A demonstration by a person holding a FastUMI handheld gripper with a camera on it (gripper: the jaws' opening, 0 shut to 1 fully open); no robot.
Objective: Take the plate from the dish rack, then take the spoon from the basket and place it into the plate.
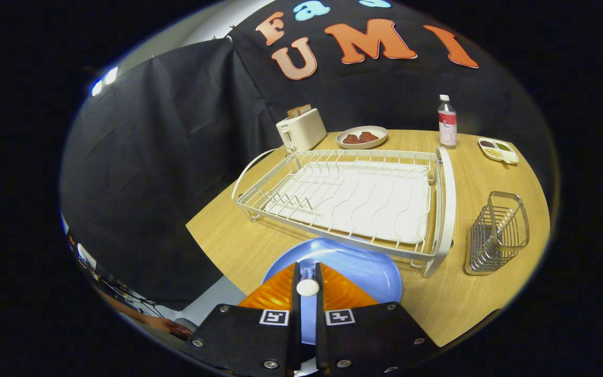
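Blue plate (356,267) is lying on the tabletop (238,235) at lower centre of the frame, just in front of the empty white dish rack (348,201). The hand-held gripper (307,280) is clamping a spoon (308,287), its fingers nearly together, directly above the plate. The wire basket (496,234) is standing at right. Judged well done if the spoon is being lowered flat before release, avoiding the plate's rim.
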